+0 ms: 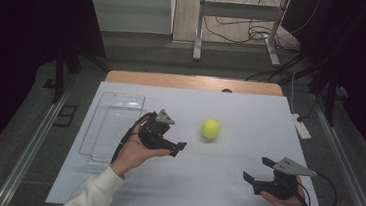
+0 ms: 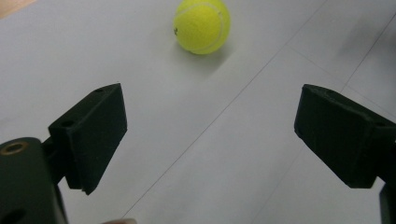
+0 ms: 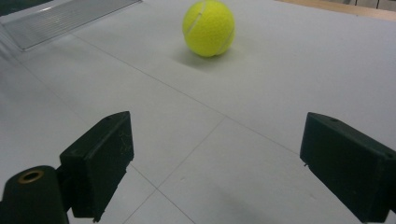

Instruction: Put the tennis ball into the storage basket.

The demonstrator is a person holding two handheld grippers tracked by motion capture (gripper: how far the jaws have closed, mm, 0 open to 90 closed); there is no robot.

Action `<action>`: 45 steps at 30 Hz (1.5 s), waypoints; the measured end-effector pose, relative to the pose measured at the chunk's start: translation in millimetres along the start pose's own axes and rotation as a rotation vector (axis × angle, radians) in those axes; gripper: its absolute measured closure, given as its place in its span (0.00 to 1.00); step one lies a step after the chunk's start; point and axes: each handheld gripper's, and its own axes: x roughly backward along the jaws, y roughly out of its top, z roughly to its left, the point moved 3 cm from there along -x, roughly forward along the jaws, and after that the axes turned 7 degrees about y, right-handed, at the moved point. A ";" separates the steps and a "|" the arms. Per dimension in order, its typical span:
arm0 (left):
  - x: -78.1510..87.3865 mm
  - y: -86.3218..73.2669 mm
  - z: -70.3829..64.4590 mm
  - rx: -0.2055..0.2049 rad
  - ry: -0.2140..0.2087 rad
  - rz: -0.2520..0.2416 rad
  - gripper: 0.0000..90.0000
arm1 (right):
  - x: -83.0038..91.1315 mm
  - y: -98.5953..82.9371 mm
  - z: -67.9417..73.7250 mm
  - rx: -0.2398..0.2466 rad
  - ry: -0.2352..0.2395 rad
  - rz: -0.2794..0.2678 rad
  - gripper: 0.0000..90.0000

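The clear tray (image 1: pixel 115 108) lies at the left edge of the white surface (image 1: pixel 234 188), well apart from the tennis ball (image 1: pixel 210 129); it stands empty, with no part of it touched by either tool.

The left claw (image 1: pixel 177 141) hovers just right of the tray, jaws spread and holding nothing; in the left gripper view the ball (image 2: pixel 201 25) lies ahead and left of the jaw centreline, near but not between the jaws; risk: a straight advance would bring one jaw against the ball's side, and since it is round and rests free on a smooth surface, it would probably roll away rather than seat in the grip; correction: align the gap on the ball before closing.

The ball rests near the middle of the surface, between the two tools, touching neither; risk: closing off-centre would squeeze the ball out forward.

The right claw (image 1: pixel 258 171) is held near the right front of the surface, jaws spread and empty, farther from the ball (image 3: pixel 208 28) than the left; risk: if both tools approach together, they could collide or knock the ball toward the far edge.
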 end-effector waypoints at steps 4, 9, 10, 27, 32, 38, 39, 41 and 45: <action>-3.7 2.9 -1.1 -0.004 -0.005 0.004 0.12 | -0.1 -0.3 -0.4 0.001 0.000 0.001 0.11; -8.3 7.7 -3.3 -0.014 -0.011 0.008 0.12 | 0.1 -0.5 -0.9 0.000 -0.002 0.002 0.11; -8.8 8.6 -3.7 -0.013 -0.012 0.007 0.12 | 0.1 -0.6 -0.9 0.000 -0.001 0.002 0.11; -23.8 22.2 -8.5 -0.030 -0.023 0.017 0.12 | -0.9 -1.3 -1.7 0.004 0.002 0.006 0.11; -27.6 23.8 -7.8 -0.027 -0.024 0.022 0.12 | -0.8 -1.6 -2.0 0.005 0.001 0.007 0.11; -30.8 26.1 -7.6 -0.025 -0.029 0.023 0.12 | -1.0 -1.7 -2.0 0.005 0.001 0.008 0.11; -31.6 26.6 -7.6 -0.022 -0.029 0.021 0.12 | -1.0 -1.7 -2.1 0.005 0.001 0.008 0.11; -32.5 27.1 -7.2 -0.025 -0.029 0.024 0.12 | -0.9 -1.7 -2.2 0.005 0.001 0.007 0.11; -34.9 28.5 -7.1 -0.023 -0.030 0.026 0.12 | -0.9 -1.8 -2.3 0.005 0.001 0.008 0.11</action>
